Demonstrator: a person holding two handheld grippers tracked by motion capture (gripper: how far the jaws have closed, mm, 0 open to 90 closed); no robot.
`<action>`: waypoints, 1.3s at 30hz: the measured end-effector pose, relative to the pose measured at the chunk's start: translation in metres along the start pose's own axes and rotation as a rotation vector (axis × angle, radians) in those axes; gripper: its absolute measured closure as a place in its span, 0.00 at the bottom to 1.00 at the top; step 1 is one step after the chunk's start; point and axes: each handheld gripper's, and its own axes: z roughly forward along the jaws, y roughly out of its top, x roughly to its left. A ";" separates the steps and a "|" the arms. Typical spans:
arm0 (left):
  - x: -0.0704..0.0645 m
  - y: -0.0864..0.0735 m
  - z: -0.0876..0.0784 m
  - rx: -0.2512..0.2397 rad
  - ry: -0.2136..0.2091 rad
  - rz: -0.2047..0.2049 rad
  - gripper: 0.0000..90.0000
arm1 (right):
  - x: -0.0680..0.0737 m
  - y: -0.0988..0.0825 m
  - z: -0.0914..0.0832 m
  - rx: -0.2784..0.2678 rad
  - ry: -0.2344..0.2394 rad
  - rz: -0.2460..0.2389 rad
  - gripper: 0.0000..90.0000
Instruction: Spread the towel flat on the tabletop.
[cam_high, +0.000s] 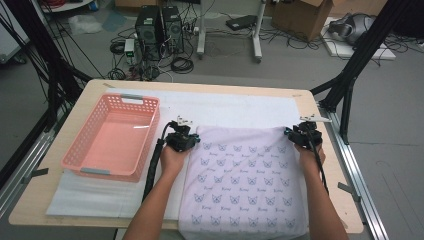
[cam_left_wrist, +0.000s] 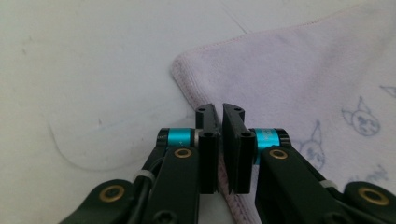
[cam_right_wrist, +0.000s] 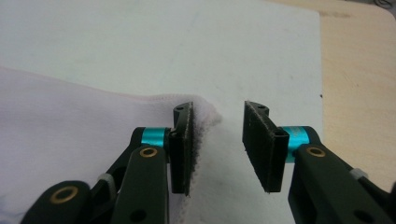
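towel: pale lilac terry towel printed with small cat faces (cam_high: 245, 180) lay flat on the white foam mat (cam_high: 225, 107), near edge hanging over the table's front, far edge running between the two grippers.
left gripper: black two-jaw left gripper (cam_left_wrist: 219, 140) sat at the towel's far left corner, jaws pinched nearly together on the stitched hem; likely gripped for lifting or folding.
right gripper: black two-jaw right gripper (cam_right_wrist: 217, 144) sat at the towel's far right corner, jaws partly apart, one pad against the fluffy edge, the other clear of it; not clamped, so that corner looked free.
hands: both hands low beside the towel's far edge, probably to keep it stretched.
basket: pink slotted plastic basket (cam_high: 114, 137) stood left of the towel, apart from it, nothing inside; probably where the towel goes.
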 end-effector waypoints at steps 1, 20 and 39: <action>0.002 0.001 0.000 -0.007 0.045 -0.012 0.97 | 0.000 0.001 -0.004 -0.005 0.014 -0.010 0.69; 0.005 -0.005 -0.036 -0.123 -0.057 -0.064 0.47 | 0.019 -0.039 -0.036 0.129 0.140 -0.097 0.97; -0.024 -0.050 -0.056 -0.001 -0.056 0.057 0.96 | 0.023 -0.070 -0.089 0.029 0.179 -0.040 0.64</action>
